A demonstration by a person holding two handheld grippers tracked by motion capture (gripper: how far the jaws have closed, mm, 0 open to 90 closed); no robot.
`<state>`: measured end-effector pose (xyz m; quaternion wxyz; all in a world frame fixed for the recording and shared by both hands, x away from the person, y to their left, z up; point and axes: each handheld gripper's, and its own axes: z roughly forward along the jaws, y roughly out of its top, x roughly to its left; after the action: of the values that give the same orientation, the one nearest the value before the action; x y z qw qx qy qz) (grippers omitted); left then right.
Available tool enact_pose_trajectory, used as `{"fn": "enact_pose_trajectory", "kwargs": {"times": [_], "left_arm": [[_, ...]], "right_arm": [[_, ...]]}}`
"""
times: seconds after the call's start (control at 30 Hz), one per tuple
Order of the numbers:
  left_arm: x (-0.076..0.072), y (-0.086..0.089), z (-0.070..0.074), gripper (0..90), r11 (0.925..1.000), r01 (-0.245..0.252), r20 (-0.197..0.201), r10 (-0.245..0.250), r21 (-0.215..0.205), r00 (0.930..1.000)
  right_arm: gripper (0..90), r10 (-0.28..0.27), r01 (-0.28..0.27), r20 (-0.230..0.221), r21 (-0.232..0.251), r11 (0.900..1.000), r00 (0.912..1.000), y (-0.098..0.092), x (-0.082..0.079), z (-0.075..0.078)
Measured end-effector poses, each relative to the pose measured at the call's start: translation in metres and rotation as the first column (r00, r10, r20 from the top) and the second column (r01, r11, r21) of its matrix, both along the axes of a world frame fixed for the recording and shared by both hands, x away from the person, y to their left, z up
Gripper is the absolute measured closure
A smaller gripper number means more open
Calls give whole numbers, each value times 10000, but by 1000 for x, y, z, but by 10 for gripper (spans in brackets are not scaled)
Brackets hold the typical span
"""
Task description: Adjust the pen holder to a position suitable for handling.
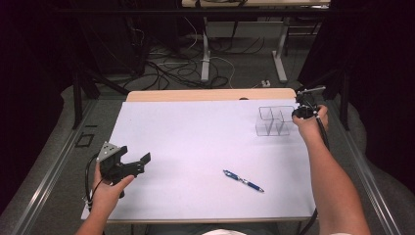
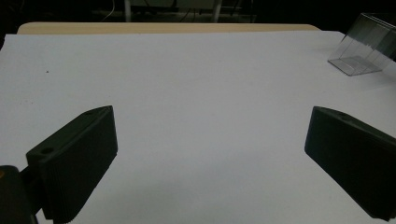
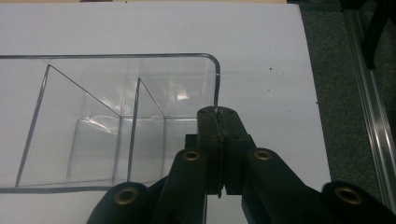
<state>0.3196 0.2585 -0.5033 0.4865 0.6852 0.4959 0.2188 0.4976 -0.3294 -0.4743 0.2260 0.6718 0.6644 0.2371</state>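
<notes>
White table (image 1: 195, 142); right tool (image 3: 218, 116) pinches organizer (image 3: 116, 93).

High view looks down over the table (image 1: 195, 142); gripper views sit close, sharing the clear organizer (image 3: 116, 116).

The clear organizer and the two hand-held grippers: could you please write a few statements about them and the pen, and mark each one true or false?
1. The right hand-held gripper is shut on the wall of the clear organizer. True.
2. The left hand-held gripper holds the pen. False: its jaws stand wide apart over bare white table, with nothing between them.
3. The pen lies inside one of the organizer's compartments. False: it lies on the table, apart from the organizer, nearer the person.
4. The organizer's compartments hold nothing. True, as far as the right gripper view shows.
5. The organizer sits toward the table's far right corner in the high view. True.
</notes>
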Motion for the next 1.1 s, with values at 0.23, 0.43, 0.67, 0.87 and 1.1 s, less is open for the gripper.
{"fn": "enact_pose_trajectory", "kwargs": {"times": [0.23, 0.43, 0.67, 0.87, 1.1], "left_arm": [[0, -1, 0, 23, 10000, 4, 7, -4, -2, 10000], [0, -1, 0, 23, 10000, -3, 2, 3, -3, 10000], [0, -1, 0, 23, 10000, 61, -51, -60, 58, 10000], [1, -2, 0, 23, 10000, 61, -53, -60, 48, 10000], [1, -3, 0, 23, 9999, 120, -9, -120, 71, 9999]], "right_arm": [[894, 128, -127, -109, 141, 9998, 9999, 13, -2, 1], [894, 19, -16, -170, 191, 9998, 9999, 35, -5, 1], [893, -91, 99, -271, 305, 9995, 9996, 66, -9, 1], [893, 183, -174, -341, 256, 9995, 9993, 100, -11, 1], [893, 492, -478, -628, 232, 9986, 9968, 149, -10, 3]]}}
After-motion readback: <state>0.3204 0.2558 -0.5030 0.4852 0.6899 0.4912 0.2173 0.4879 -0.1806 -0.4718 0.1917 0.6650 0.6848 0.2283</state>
